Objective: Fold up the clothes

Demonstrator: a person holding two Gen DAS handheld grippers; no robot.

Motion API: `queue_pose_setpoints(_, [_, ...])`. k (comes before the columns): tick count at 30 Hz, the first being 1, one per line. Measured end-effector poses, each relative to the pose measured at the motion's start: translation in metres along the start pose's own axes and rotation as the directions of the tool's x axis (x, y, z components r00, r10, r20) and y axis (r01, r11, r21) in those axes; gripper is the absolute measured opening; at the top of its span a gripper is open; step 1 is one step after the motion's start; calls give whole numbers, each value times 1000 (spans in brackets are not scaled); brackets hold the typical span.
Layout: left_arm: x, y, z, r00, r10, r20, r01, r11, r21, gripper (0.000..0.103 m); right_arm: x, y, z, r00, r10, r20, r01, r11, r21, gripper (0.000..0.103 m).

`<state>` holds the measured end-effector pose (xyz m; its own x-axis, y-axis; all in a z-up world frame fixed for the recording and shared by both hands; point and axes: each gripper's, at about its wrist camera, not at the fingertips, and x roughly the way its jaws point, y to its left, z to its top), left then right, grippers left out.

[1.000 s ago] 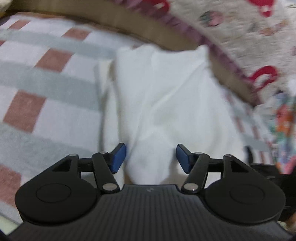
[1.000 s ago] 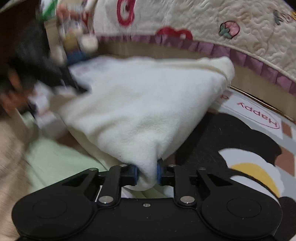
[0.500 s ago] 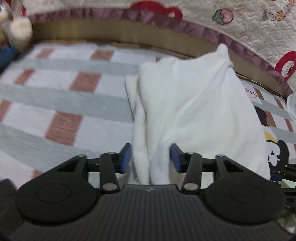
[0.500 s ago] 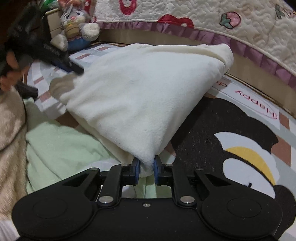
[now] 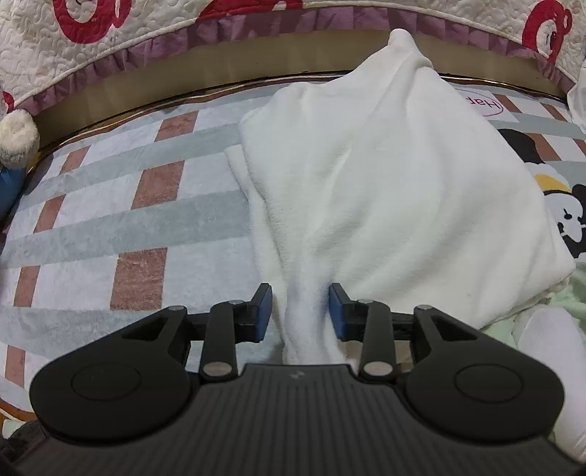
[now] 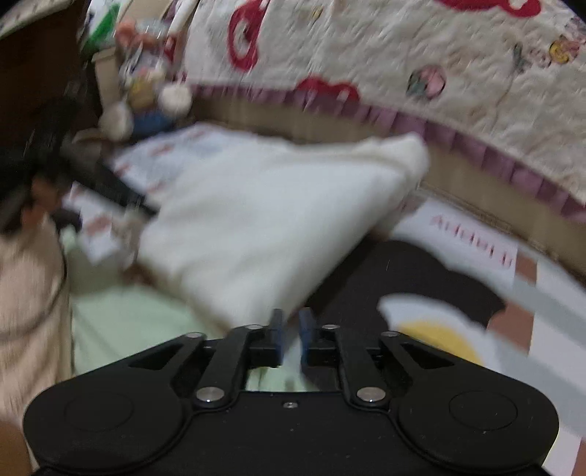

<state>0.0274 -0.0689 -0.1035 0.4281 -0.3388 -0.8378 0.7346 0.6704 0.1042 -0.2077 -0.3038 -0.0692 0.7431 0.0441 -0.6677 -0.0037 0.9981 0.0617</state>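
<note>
A white fleece garment lies bunched on the patterned bed cover. A corner of it runs between the blue pads of my left gripper, whose jaws stand open around it with a gap on the left side. In the blurred right wrist view the same garment lies ahead. My right gripper has its jaws nearly shut with a thin slit between them; the garment's edge sits just in front of the tips and I cannot tell if it is still pinched.
A quilted bedspread with red prints hangs behind a wooden bed rail. A plush toy sits at the back left. A pale green cloth lies under the garment. The cover's panda print is at right.
My left gripper swung right and closer along the garment, jaws still open. My right gripper moved fast, blurring the view, and the garment corner it was pinching has slid out toward the fingertips.
</note>
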Motion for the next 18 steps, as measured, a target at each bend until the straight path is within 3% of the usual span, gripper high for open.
queue_pose_setpoints(2, [-2,-9,3,994,105,13,-106,990,90,40,9,-4,20,1000,8,25,-8,1000,-12,31])
queue_pose_setpoints(4, [-6,-21,8,966,255,51,-260,942,210,39,18,-7,38,999,15,48,-13,999,-29,31])
queue_pose_setpoints(6, [-11,-15,16,949,307,74,-316,924,214,38,31,-3,51,999,6,54,-1,997,-76,32])
queue_pose_setpoints(8, [-17,3,27,961,266,74,-274,953,129,40,47,0,58,999,5,51,-1,997,-81,33])
queue_pose_setpoints(10, [-21,20,38,970,219,106,-223,974,28,44,63,4,64,999,5,49,-1,996,-85,49])
queue_pose_setpoints(12, [-16,35,53,981,107,162,-92,991,-93,55,79,7,71,999,4,46,0,996,-90,55])
queue_pose_setpoints(14, [2,47,71,976,-30,214,67,984,-168,58,95,11,78,999,4,43,0,996,-94,55])
queue_pose_setpoints(15, [13,50,79,973,-69,220,112,975,-190,59,102,12,81,999,7,40,-3,996,-91,55])
queue_pose_setpoints(18, [48,43,105,974,-74,212,108,982,-156,62,113,10,77,999,33,42,-30,998,-51,56])
